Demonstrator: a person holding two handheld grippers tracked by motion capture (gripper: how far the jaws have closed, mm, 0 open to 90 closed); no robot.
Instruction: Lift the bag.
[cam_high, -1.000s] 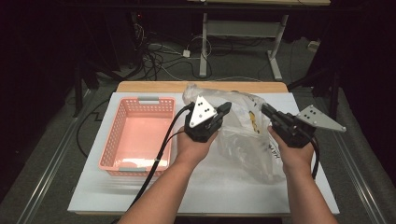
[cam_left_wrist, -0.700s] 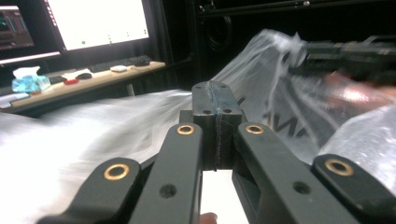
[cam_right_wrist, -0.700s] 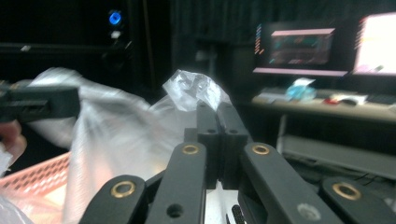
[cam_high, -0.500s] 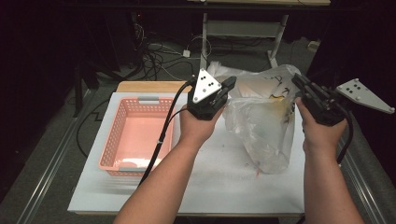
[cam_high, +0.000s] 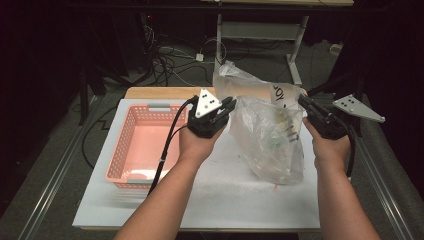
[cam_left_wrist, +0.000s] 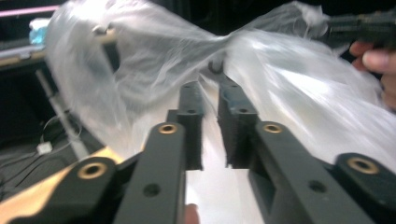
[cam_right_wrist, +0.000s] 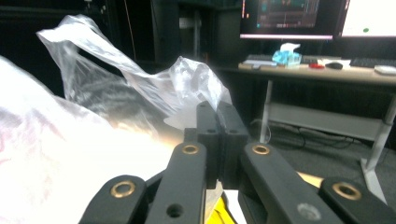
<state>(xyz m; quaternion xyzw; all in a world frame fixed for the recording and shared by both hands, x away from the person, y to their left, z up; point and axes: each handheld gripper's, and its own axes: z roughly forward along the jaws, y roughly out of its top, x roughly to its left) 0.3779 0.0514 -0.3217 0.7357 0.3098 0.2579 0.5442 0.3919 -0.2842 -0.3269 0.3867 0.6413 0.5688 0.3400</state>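
Pinching the clear plastic bag (cam_high: 270, 135), the right tongs (cam_high: 306, 103) are fully closed; the left tongs (cam_high: 229, 105), just opening slightly, stand against its gathered film beside the pink basket (cam_high: 145, 145).

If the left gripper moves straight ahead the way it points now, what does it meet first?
Most likely the clear plastic bag: the left gripper already has its film bunched at its tips.

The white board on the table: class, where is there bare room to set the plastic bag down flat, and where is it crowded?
Bare white board lies along the near edge, between the two forearms. The pink basket also looks bare inside. It is crowded toward the far right, where the plastic bag hangs between the left gripper and right gripper.
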